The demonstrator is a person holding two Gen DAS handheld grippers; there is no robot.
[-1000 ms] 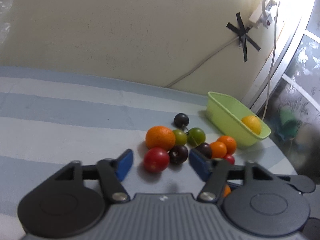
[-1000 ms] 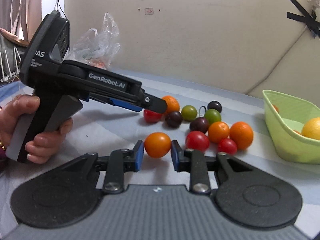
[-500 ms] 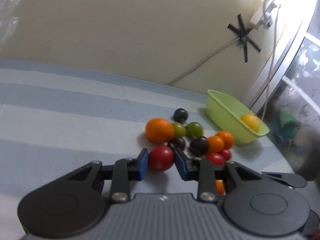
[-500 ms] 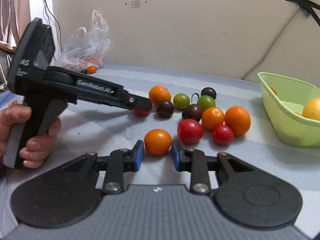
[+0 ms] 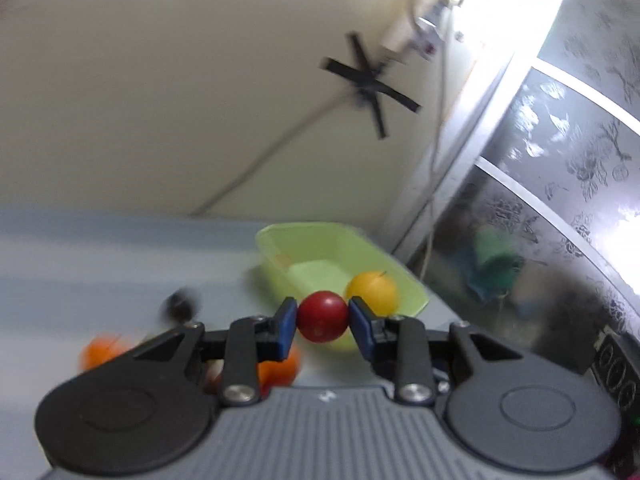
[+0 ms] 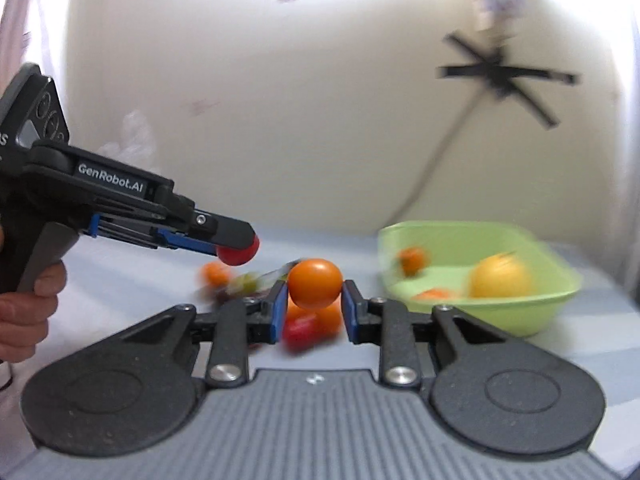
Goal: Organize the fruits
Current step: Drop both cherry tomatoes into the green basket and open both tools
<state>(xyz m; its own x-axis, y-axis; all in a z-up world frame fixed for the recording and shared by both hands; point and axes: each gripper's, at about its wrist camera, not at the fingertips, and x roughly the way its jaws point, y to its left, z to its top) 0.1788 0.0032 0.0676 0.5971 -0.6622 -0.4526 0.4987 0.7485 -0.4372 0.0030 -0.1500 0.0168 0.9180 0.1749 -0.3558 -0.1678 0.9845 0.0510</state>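
Both grippers loaded, each clamped on one fruit above the table.

Left gripper [image 5: 323, 317]: blue pads clenched on a red tomato [image 5: 322, 317], lower centre of the left view, in front of the green basket [image 5: 276, 250]. Right gripper [image 6: 314, 302]: pads clenched on an orange fruit [image 6: 315, 283], centre of the right view. Basket, at right there, holds a yellow fruit [image 6: 500, 278] and smaller orange ones. Loose fruits [image 6: 306, 326] lie blurred on the table [image 6: 120, 280] beneath the right gripper's pads.
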